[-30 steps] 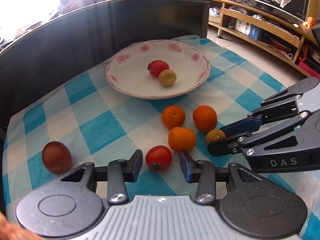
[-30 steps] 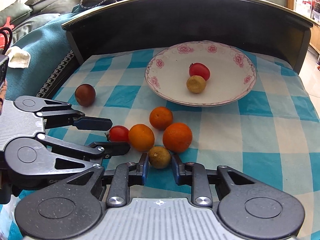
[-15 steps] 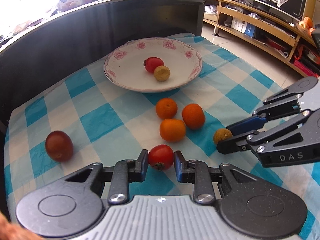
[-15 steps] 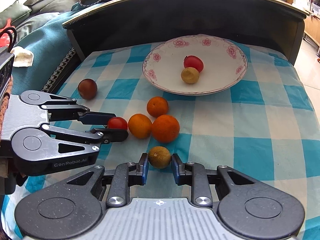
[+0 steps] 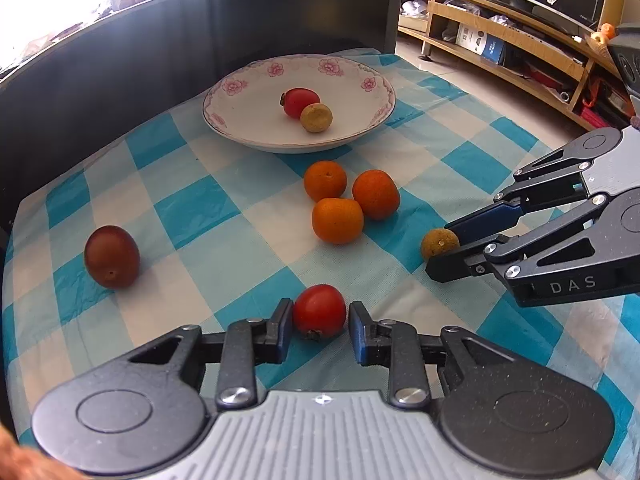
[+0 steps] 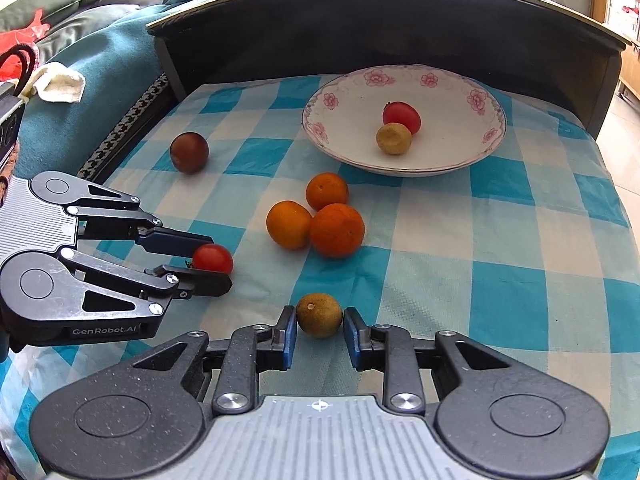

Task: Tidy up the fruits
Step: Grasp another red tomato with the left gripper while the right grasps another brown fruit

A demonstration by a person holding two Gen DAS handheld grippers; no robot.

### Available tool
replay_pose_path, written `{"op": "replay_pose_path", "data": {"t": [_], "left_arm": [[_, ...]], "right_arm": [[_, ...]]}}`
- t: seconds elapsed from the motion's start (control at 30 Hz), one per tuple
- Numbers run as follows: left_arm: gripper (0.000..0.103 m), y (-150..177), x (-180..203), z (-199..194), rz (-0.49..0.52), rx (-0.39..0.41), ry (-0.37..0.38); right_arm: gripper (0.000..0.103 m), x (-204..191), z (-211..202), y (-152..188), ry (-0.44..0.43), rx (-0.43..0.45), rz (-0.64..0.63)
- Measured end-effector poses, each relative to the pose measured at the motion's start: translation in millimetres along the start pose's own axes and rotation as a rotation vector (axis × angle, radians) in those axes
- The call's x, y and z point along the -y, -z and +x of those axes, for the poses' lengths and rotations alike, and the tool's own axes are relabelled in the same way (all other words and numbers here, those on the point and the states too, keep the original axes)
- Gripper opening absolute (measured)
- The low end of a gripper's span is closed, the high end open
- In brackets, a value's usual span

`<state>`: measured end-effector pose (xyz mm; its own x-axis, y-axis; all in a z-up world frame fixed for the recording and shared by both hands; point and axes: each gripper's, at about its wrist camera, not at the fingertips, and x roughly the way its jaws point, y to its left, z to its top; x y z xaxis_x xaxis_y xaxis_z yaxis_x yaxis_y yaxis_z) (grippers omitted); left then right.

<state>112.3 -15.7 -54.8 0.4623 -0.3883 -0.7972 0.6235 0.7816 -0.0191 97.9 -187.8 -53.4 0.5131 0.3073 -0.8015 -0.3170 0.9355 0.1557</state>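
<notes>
My left gripper is shut on a red tomato and holds it above the checked cloth; it also shows in the right wrist view. My right gripper is shut on a small brown-green fruit, which also shows in the left wrist view. A white flowered plate at the back holds a red tomato and a brown fruit. Three oranges lie together in front of the plate. A dark red fruit lies at the left.
A blue and white checked cloth covers the table. A dark curved headboard-like wall rises behind the plate. A wooden shelf unit stands on the floor to the right. A teal sofa lies to the left.
Both grippers closed on their fruits and lifted back and up, away from the oranges. The tomato and the brown-green fruit moved with them.
</notes>
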Motion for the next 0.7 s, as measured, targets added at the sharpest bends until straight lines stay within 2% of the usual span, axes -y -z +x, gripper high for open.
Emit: {"op": "replay_pose_path", "data": {"t": [0.07,0.33,0.43,0.7], "left_arm": [[0.042,1.2,0.2,-0.1,-0.002,0.004,0.003],[0.043,2.8,1.5,-0.7,0.003,0.013,-0.007],[0.060,3.9,-1.0,-0.5,-0.010,0.016,-0.043],[0.060,1.3,-0.2,0.9,-0.034,0.003,-0.055]], "right_arm": [[0.026,-1.4,0.9,1.1,0.001,0.001,-0.010],[0.026,-3.7,0.8,2.0,0.007,0.008,-0.022],[0.027,-5.8,0.7,3.1,0.012,0.010,-0.030],[0.028,-7.2,1.6,2.8,0.015,0.006,-0.031]]}}
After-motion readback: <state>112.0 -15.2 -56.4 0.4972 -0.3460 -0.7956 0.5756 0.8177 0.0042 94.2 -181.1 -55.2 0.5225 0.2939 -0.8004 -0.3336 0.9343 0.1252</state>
